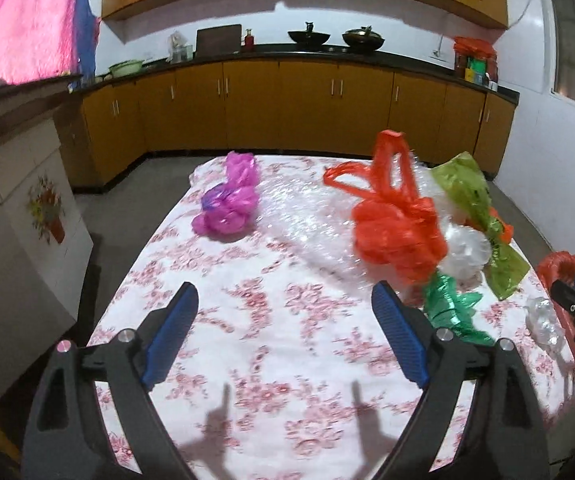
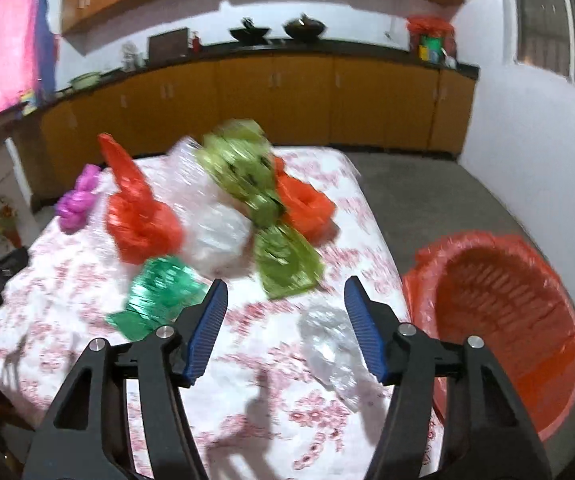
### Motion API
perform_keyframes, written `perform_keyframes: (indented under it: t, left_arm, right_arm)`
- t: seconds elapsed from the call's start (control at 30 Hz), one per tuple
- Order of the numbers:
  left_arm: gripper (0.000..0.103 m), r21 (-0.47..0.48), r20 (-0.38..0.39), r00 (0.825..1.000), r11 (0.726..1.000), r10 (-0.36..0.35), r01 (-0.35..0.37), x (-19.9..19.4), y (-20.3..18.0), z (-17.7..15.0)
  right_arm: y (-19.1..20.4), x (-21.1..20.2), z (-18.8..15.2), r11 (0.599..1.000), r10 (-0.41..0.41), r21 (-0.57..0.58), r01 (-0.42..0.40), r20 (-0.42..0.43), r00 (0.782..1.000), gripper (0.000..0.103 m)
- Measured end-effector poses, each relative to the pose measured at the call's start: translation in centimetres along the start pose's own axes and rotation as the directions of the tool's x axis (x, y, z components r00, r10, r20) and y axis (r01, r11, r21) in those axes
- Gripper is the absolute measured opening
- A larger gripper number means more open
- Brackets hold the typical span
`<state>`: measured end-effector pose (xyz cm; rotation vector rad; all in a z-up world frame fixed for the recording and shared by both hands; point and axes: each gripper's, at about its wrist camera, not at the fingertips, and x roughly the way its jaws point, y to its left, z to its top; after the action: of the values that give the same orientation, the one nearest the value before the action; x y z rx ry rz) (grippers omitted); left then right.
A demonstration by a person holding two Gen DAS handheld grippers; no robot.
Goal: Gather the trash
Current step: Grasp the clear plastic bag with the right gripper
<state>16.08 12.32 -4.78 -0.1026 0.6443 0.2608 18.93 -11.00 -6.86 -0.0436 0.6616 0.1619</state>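
Crumpled plastic bags lie on a table with a floral cloth. A pink bag lies far left, a red bag right of centre, with a white bag, an olive-green bag and a dark green bag beside it. A clear wrapper lies near the table's right edge. My left gripper is open and empty above the cloth. My right gripper is open and empty, just above the clear wrapper. A red-lined bin stands right of the table.
Bubble wrap lies across the table's middle. A second orange bag lies behind the olive one. Yellow kitchen cabinets with a dark counter run along the far wall. A white cabinet stands left of the table.
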Motion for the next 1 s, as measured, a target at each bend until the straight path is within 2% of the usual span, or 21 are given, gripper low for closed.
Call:
perform_keyframes:
  t: [0.13, 0.33, 0.5, 0.67, 0.87, 1.0]
  left_arm:
    - [0.087, 0.002, -0.018, 0.999, 0.999, -0.039, 0.039, 0.5, -0.2, -0.8]
    - [0.087, 0.011, -0.027, 0.993, 0.993, -0.117, 0.117, 1.0, -2.1, -1.2]
    - [0.087, 0.033, -0.041, 0.983, 0.983, -0.177, 0.179, 1.3, -4.2, -1.0]
    - [0.086, 0.055, -0.083, 0.968, 0.969, -0.238, 0.243, 2.0, -6.9, -1.2]
    - [0.072, 0.063, -0.163, 0.95, 0.959, -0.265, 0.278, 4.0, -10.8, -1.4]
    - [0.063, 0.085, -0.227, 0.944, 0.961, -0.237, 0.262, 6.0, -12.7, -1.9]
  right_arm:
    - [-2.0, 2.3, -1.0, 0.999, -0.031, 0.039, 0.034, -0.075, 0.997, 0.061]
    - [-2.7, 4.4, -1.9, 0.999, -0.008, 0.047, 0.015, -0.144, 0.99, 0.059]
    - [-2.5, 5.2, -2.8, 1.0, -0.004, 0.025, 0.009, -0.175, 0.985, 0.043]
    - [-2.9, 4.9, -3.1, 1.0, 0.004, 0.03, 0.001, -0.158, 0.987, 0.035]
    - [-4.3, 3.5, -3.3, 0.998, 0.014, 0.068, -0.005, -0.135, 0.991, 0.034]
    - [-5.3, 2.7, -3.4, 0.996, 0.019, 0.094, -0.008, -0.125, 0.992, 0.034]
